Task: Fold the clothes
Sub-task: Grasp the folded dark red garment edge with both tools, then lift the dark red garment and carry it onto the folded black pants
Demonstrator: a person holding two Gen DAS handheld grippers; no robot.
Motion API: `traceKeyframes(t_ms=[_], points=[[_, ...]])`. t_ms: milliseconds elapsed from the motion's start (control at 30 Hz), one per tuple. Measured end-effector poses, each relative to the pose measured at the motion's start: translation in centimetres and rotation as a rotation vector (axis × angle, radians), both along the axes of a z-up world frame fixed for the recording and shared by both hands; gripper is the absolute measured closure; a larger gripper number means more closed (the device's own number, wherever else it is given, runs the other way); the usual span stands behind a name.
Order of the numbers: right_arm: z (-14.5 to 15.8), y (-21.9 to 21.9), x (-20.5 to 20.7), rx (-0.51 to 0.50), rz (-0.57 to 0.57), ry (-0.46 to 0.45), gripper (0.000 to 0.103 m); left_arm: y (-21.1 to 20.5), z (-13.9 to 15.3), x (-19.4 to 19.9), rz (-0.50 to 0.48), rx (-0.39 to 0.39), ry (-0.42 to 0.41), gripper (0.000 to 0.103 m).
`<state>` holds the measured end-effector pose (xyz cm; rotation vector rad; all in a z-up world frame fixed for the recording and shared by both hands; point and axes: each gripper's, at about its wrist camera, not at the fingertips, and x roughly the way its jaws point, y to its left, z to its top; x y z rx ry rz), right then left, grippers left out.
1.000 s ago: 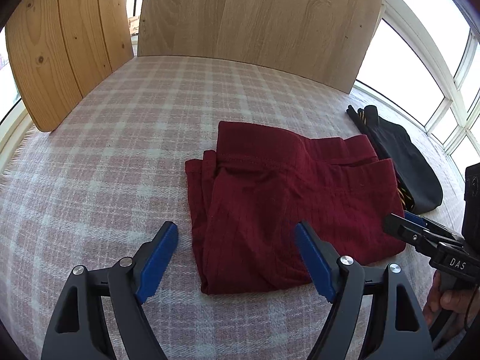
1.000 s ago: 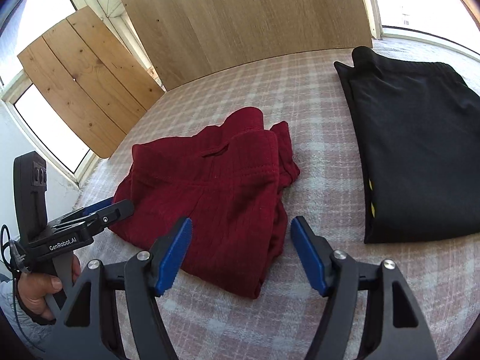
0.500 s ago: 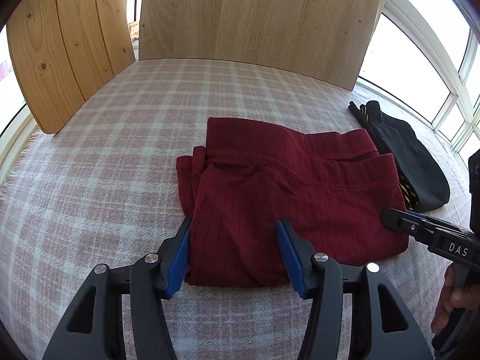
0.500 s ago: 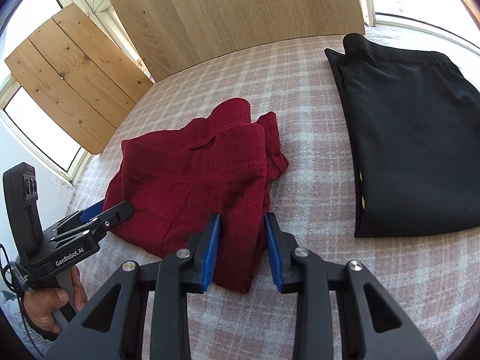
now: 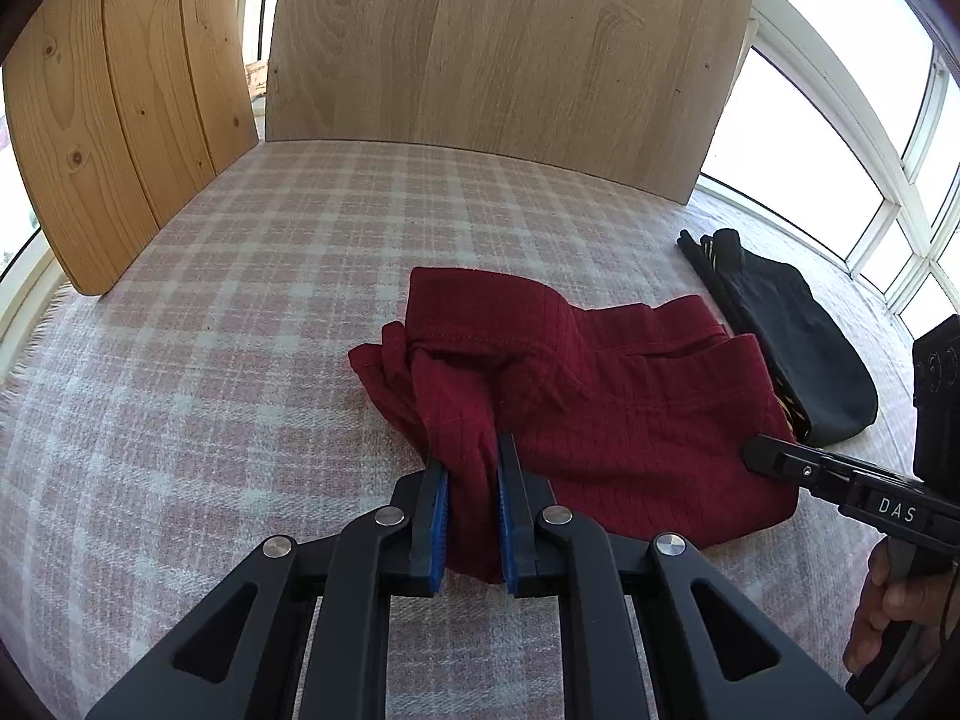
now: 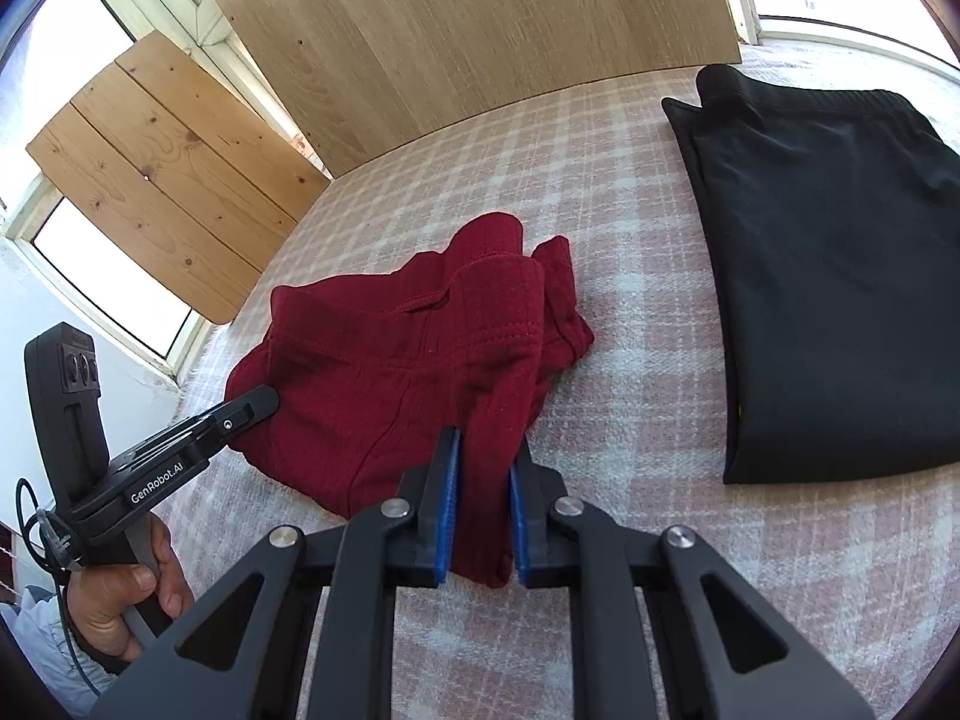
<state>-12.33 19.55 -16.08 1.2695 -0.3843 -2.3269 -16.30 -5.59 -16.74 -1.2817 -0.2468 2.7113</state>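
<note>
Both hand-held grippers, left (image 5: 469,501) and right (image 6: 483,507), clench bunched edges of the maroon garment (image 5: 600,414). Lift unevenly and its layers slip, undoing the fold.

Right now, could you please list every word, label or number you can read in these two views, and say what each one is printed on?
"DAS": white letters on the side of the right gripper, seen from the left wrist.
"GenRobot.AI": white letters on the side of the left gripper, seen from the right wrist.
No print shows on the red garment, the black garment or the wooden boards.
</note>
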Motion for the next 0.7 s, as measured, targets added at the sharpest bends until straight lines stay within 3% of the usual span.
traceKeyframes(t_ms=[100, 367, 700], points=[[0.6, 0.1, 0.0, -0.011, -0.003, 0.014, 0.089, 0.5, 0.9, -0.3, -0.021, -0.031, 0.025, 0.091], [2.2, 0.6, -0.4, -0.045, -0.018, 0.035, 0.09, 0.3, 3.2, -1.4, -0.019, 0.007, 0.037, 0.091], [3.3, 1.2, -0.8, -0.064, -0.036, 0.048, 0.09, 1.0, 5.2, -1.9, -0.049, -0.001, 0.078, 0.091]])
